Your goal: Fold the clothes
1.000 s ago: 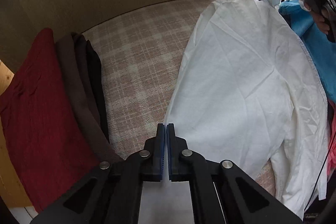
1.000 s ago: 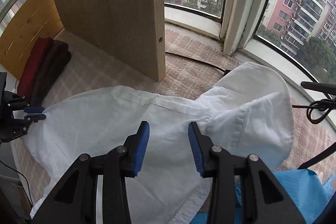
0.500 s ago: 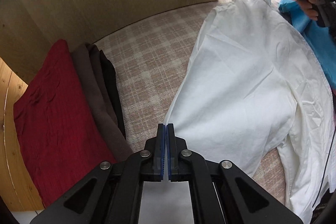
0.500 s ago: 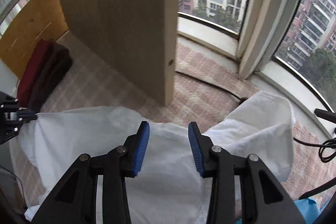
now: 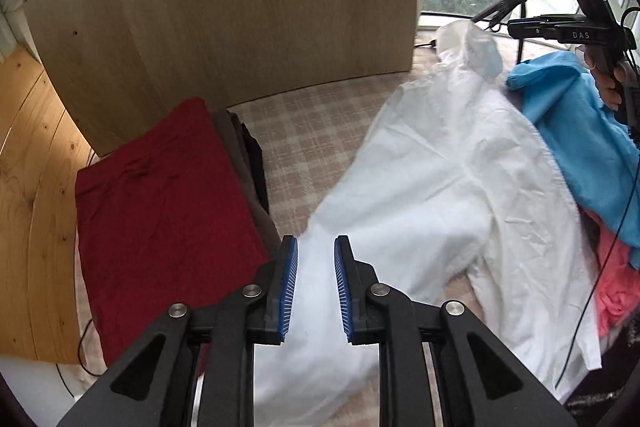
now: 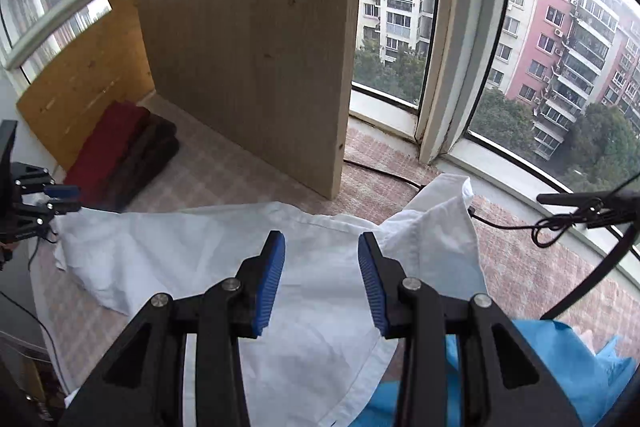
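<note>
While both hand-held grippers gape empty, white shirt [image 5: 432,187] sprawls between red stack [image 5: 160,211], blue garment [image 5: 580,131].

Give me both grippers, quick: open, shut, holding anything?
Left gripper: open, jaws have just been opening; white shirt seen between them, not pinched.
Right gripper: open, holding nothing, above the shirt.

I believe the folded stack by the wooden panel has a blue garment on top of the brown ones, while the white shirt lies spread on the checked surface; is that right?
Not quite: the top garment of the folded stack is red, not blue, as the left wrist view shows. The rest holds: brown ones lie under it, and the white shirt lies spread on the checked surface.
</note>
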`<state>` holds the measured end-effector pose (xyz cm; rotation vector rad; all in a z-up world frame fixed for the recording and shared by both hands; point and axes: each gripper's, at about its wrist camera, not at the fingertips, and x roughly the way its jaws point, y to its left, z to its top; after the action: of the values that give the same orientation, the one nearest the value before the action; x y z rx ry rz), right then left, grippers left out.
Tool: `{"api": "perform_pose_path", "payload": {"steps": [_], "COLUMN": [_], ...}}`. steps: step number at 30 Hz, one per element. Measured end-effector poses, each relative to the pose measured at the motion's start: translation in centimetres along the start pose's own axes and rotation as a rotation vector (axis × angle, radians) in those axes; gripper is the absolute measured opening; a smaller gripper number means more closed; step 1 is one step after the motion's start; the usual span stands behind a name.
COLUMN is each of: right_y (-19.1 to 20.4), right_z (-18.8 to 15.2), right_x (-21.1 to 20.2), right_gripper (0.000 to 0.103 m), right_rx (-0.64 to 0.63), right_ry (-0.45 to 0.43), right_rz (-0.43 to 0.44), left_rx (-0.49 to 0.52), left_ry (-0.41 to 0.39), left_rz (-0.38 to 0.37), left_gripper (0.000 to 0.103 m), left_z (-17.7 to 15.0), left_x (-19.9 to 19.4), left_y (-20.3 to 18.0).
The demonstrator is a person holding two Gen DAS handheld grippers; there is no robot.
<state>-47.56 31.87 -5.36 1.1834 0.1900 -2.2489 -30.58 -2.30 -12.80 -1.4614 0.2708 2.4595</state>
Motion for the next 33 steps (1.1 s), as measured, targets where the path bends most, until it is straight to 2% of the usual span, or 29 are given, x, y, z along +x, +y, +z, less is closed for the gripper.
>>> {"api": "perform_pose_path", "payload": {"steps": [4,8,11,13,16,17,19,21,24,26,30,33], "right_y": [1.6,4.2,5.8,7.5,9.9,10.5,11.7,13.0,14.2,14.6,13.0,10.2], "right_z": [-3.7,-10.1,-15.8,-20.4,-28.0,-30.4,-33.9,-36.3,-37.8,-37.3,-32.9,-28.8], "right_x": [-9.4,-17.7,-23.2,-23.1,-18.6,-16.5,-12.5,-9.6,-7.5,-7.6,-7.8,-6.2], "right_gripper": [0.038,0.038,0.038,0.038,0.038,0.038,0.038,0.038,0.037,0.037,0.037,0.037], "right_rx": [0.087,0.17,0.245,0.309,0.454,0.512,0.579,0.599,0.575,0.527,0.418,0.379], "right_ry": [-0.085,-0.128,-0.151,-0.108,0.013,0.058,0.143,0.179,0.19,0.172,0.112,0.117], "right_rz": [0.086,0.133,0.161,0.141,0.1,0.115,0.108,0.101,0.059,-0.002,-0.074,-0.124], "left_rx": [0.042,0.129,0.109,0.148,0.185,0.196,0.228,0.259,0.309,0.319,0.363,0.403], "left_ry": [0.031,0.085,0.12,0.133,0.148,0.153,0.167,0.19,0.221,0.236,0.179,0.137], "left_rz": [-0.065,-0.122,-0.249,-0.302,-0.412,-0.45,-0.489,-0.504,-0.466,-0.431,-0.472,-0.515], "left_gripper": [0.022,0.022,0.022,0.022,0.022,0.022,0.022,0.022,0.022,0.021,0.023,0.036], "left_z": [-4.6,-9.0,-11.8,-13.2,-14.8,-15.3,-16.3,-17.2,-18.3,-18.9,-19.2,-19.7], "left_x": [-3.3,-5.6,-6.4,-5.7,-4.8,-4.4,-3.6,-2.6,-1.2,-0.8,-2.9,-4.5], "left_y": [-2.6,-5.8,-7.9,-10.4,-14.1,-15.2,-17.2,-18.9,-20.7,-21.3,-25.0,-28.2]}}
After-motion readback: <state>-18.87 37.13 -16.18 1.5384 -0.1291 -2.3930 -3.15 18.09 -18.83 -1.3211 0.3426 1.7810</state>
